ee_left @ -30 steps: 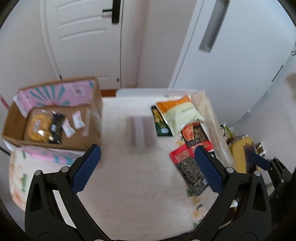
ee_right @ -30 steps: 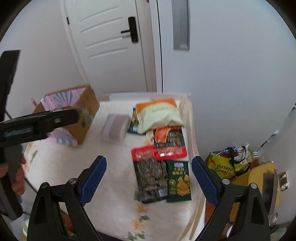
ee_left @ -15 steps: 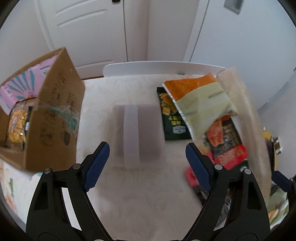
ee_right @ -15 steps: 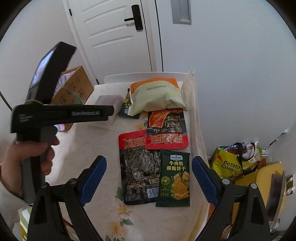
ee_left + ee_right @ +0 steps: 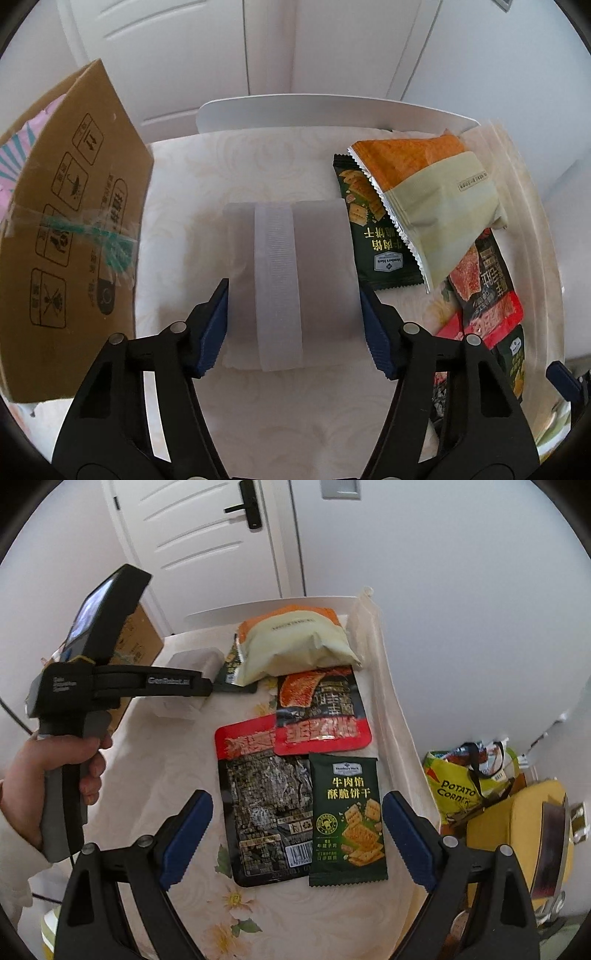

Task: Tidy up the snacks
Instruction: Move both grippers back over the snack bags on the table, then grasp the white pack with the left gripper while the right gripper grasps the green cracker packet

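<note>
At the far left of the left wrist view stands the cardboard box [image 5: 74, 229], its printed side toward the camera; its inside cannot be seen, so what it already holds cannot be told. Just right of the box, on the pale tablecloth [image 5: 280, 413], lies a grey pack with a white band [image 5: 288, 273]. The left gripper [image 5: 293, 325] straddles its near end and its jaws are closing, the blue pads [image 5: 214, 332] at or just beside the pack's two sides; whether they already press on it is hard to say. What the grey pack contains is not readable.

Further right of the box come the loose snacks: a dark green biscuit packet [image 5: 373, 236] half under an orange-and-cream bag [image 5: 436, 206], then a red-and-black pouch [image 5: 484, 291], cut off by the gripper's arm.

In the right wrist view the right gripper [image 5: 297, 834] hangs with its jaws wide apart and nothing in them, above a black seaweed-like pouch with a red top [image 5: 266, 805] and a second green biscuit packet [image 5: 347, 816]. A hand [image 5: 48, 775] holds the other tool beside the box.

Sorting looks barely started: at least six packs remain on the cloth. Beyond the table, farthest from the box, a yellow potato-snack bag [image 5: 461, 786] is partly hidden.
</note>
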Available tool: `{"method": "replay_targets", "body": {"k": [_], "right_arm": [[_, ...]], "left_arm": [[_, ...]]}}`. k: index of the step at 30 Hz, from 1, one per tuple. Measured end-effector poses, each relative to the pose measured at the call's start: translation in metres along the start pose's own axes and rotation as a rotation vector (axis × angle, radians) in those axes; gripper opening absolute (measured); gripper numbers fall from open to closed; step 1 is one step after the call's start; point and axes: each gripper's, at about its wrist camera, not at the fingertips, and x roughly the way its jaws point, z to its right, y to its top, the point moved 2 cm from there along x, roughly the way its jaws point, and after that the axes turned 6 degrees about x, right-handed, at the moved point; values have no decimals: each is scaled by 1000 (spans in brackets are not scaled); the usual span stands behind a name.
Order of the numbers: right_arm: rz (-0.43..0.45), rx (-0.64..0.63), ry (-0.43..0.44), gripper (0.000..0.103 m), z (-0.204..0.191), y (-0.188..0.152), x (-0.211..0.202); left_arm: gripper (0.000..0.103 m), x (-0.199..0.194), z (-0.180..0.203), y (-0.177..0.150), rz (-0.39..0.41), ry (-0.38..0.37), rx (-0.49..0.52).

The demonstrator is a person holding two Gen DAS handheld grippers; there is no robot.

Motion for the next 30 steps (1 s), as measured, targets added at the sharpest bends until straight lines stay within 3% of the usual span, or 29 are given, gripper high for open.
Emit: {"method": "replay_targets", "body": {"k": [7, 12, 20, 30], "right_arm": [[-22, 71, -71, 69, 5, -1, 9], [-14, 106, -139, 67, 9, 1, 14], [-42, 151, -202, 55, 19, 2, 29], [-52, 166, -203, 43, 24, 1, 36]], "left_arm": [[60, -1, -9, 0, -17, -41, 12], [60, -3, -14, -5, -25, -58, 30], [60, -9, -11, -4, 0, -83, 47], [60, -30, -2, -1, 34, -116, 63]]}}
